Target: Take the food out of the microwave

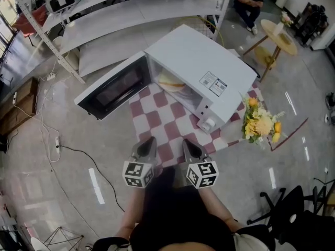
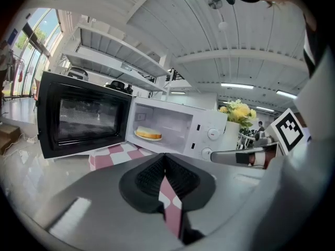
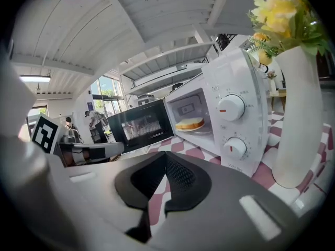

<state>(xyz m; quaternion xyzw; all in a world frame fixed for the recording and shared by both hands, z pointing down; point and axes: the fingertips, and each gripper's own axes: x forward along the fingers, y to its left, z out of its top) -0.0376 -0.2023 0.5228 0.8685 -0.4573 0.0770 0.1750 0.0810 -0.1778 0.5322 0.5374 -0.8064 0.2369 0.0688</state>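
A white microwave (image 1: 204,72) stands on a red-and-white checked cloth (image 1: 162,122) with its black-windowed door (image 1: 112,88) swung open to the left. Inside lies a yellow slice of food on a plate (image 1: 171,82), also seen in the left gripper view (image 2: 148,134) and in the right gripper view (image 3: 189,123). My left gripper (image 1: 148,144) and right gripper (image 1: 189,146) hover side by side before the cloth's near edge, well short of the opening. Both are shut with nothing between them, left gripper (image 2: 165,156), right gripper (image 3: 166,155).
A white vase of yellow flowers (image 1: 260,123) stands right of the microwave, close to my right gripper's side (image 3: 296,119). White shelving (image 1: 131,4) runs behind. Cables (image 1: 57,145) trail on the floor at left. A round wooden table (image 1: 280,35) and a black office chair (image 1: 293,213) are at right.
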